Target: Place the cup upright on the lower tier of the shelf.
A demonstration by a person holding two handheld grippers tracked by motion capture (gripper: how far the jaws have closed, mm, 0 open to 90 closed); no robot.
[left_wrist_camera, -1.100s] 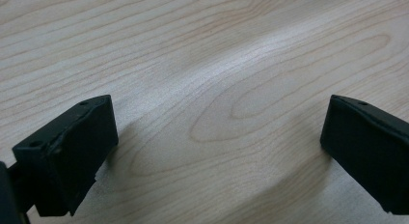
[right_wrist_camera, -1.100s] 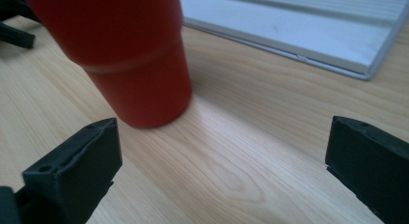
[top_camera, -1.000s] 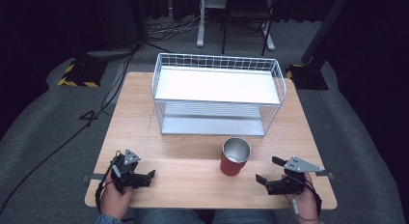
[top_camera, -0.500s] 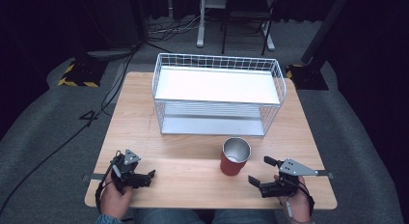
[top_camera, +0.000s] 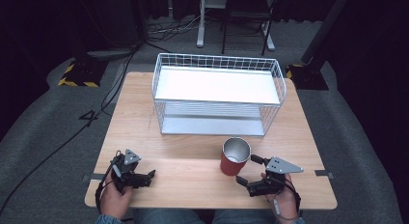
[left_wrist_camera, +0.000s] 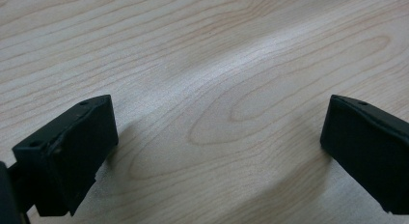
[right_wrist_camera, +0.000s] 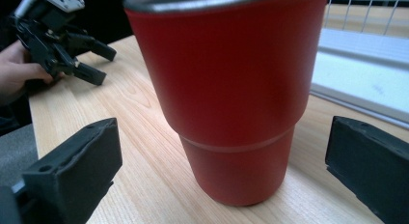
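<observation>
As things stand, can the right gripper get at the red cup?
Probably yes: the right gripper is open, the red cup stands upright ahead between its spread jaws, and bare table lies between them.

In the right gripper view the red cup's (right_wrist_camera: 231,89) rim runs off the top edge, so its inside stays unseen, and both jaws of the right claw (right_wrist_camera: 231,185) are cut by the frame. The wire basket (right_wrist_camera: 366,45) there is clipped at the right and top edges. In the high view the person's forearms leave the bottom edge, and the cup (top_camera: 235,159) hides the counter (top_camera: 193,178) behind it.
</observation>
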